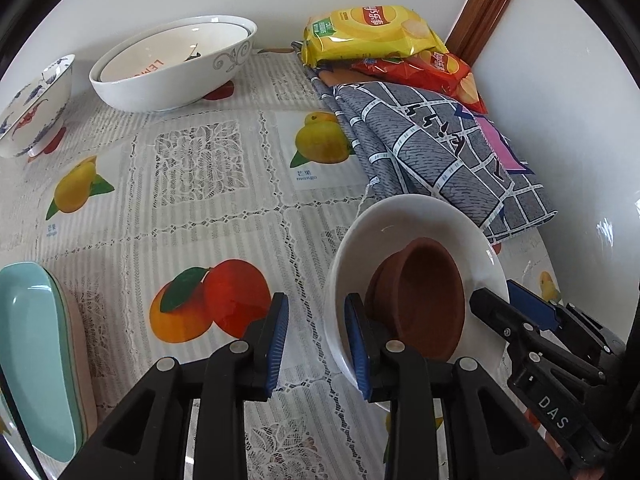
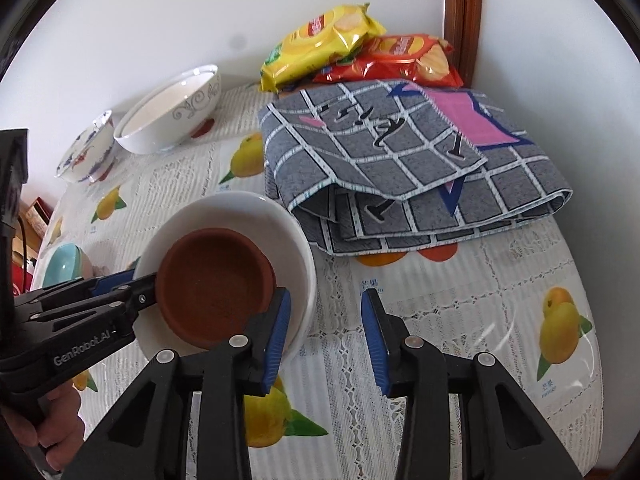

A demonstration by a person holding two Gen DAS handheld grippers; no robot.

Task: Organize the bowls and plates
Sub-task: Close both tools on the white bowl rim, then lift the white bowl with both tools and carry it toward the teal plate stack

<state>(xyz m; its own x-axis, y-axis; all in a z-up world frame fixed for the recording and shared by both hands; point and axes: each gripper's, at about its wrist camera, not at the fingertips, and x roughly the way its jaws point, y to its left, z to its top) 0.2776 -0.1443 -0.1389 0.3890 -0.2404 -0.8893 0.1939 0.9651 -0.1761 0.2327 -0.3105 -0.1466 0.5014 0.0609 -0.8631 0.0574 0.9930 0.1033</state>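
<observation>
A small brown clay bowl (image 1: 424, 300) sits tilted inside a white bowl (image 1: 404, 224) on the table; both show in the right wrist view, the brown bowl (image 2: 216, 280) and the white bowl (image 2: 296, 240). My left gripper (image 1: 316, 340) is open, its jaws straddling the white bowl's near left rim. My right gripper (image 2: 326, 336) is open, its left finger (image 2: 280, 332) at the white bowl's right rim. The right gripper also shows in the left wrist view (image 1: 516, 304), at the white bowl's right side.
Two nested white bowls (image 1: 172, 68) and a blue-flowered bowl (image 1: 36, 104) stand at the back left. A teal dish on a pink one (image 1: 36, 352) lies near left. A folded grey checked cloth (image 2: 404, 168) and chip bags (image 2: 320, 40) lie at the back right by the wall.
</observation>
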